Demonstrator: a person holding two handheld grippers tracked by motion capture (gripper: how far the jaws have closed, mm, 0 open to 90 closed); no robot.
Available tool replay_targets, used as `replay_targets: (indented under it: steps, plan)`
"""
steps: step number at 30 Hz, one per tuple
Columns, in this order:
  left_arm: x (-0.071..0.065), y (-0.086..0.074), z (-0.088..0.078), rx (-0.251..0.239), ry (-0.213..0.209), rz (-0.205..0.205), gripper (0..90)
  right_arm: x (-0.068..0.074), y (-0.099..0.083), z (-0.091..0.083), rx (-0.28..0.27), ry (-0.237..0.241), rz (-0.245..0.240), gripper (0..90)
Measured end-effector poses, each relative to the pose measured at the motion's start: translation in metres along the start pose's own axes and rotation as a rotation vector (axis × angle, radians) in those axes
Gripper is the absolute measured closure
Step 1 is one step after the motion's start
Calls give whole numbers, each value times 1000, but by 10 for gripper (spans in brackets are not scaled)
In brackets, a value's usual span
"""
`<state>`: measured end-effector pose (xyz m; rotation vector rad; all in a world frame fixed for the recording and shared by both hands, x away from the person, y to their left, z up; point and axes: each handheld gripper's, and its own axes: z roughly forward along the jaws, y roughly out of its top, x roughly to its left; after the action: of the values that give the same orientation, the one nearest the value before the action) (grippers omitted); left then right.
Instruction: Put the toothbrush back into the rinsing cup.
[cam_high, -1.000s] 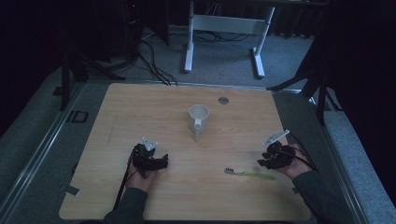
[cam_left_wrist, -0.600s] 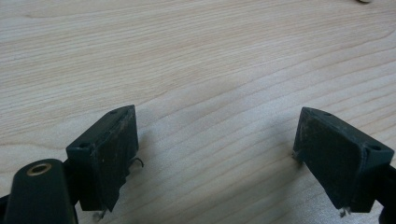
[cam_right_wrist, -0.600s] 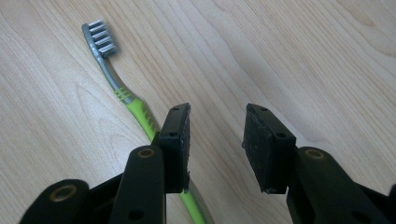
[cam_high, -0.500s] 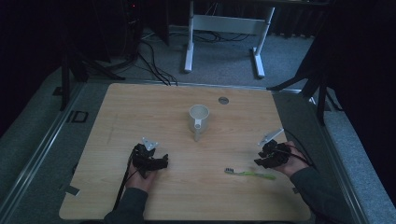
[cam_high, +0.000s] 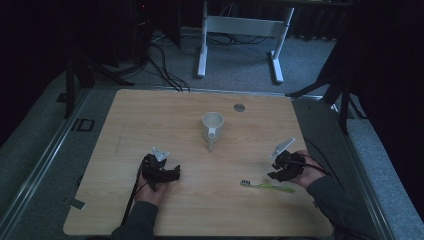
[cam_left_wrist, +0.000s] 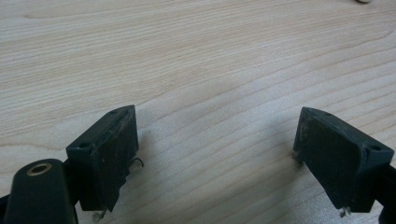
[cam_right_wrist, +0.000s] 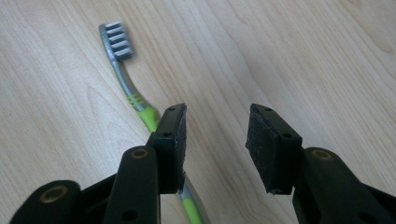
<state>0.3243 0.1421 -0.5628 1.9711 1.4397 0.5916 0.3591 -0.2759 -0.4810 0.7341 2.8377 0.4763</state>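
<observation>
- Your right gripper (cam_right_wrist: 215, 140) is hovering with jaws parted, and they have just been opening; nothing is between them.
- The toothbrush (cam_right_wrist: 122, 70) is lying flat on the bench (cam_high: 165, 110), just left of those jaws, passing under the left one.
- It looks light, stiff and slick; take the green mid-handle.
- Your left gripper (cam_left_wrist: 215, 154) is resting open and empty, well left of the toothbrush.

In the right gripper view, the left jaw of the right tongs (cam_right_wrist: 215, 144) covers the middle of the toothbrush (cam_right_wrist: 122, 70) handle, and the picture's bottom edge cuts off the handle's end. In the high view the toothbrush (cam_high: 267, 186) is too small to make out its bristles, and the far end of its handle runs under the right hand (cam_high: 305, 172). The small round thing (cam_high: 239, 107) at the far edge of the bench (cam_high: 150, 115) is too small to identify. In the left gripper view, a pale object (cam_left_wrist: 365, 1) is cut off by the top edge.
</observation>
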Motion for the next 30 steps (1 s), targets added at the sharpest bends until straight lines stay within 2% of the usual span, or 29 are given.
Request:
replay_targets:
  steps: [8, 18, 24, 30]
  plan:
    - [0, 0, 0, 0, 0, -1, 143, 4, 7, 2, 39, 5, -56, 601]
    - [0, 0, 0, -1, -1, 1, 143, 2, 10, 4, 86, 38, -74, 637]
    - [-1, 0, 0, -1, -2, 0, 143, 5, 14, 9, 123, 69, -104, 634]
    - [-1, 0, 0, -1, -2, 1, 143, 6, 17, 10, 124, 75, -113, 633]
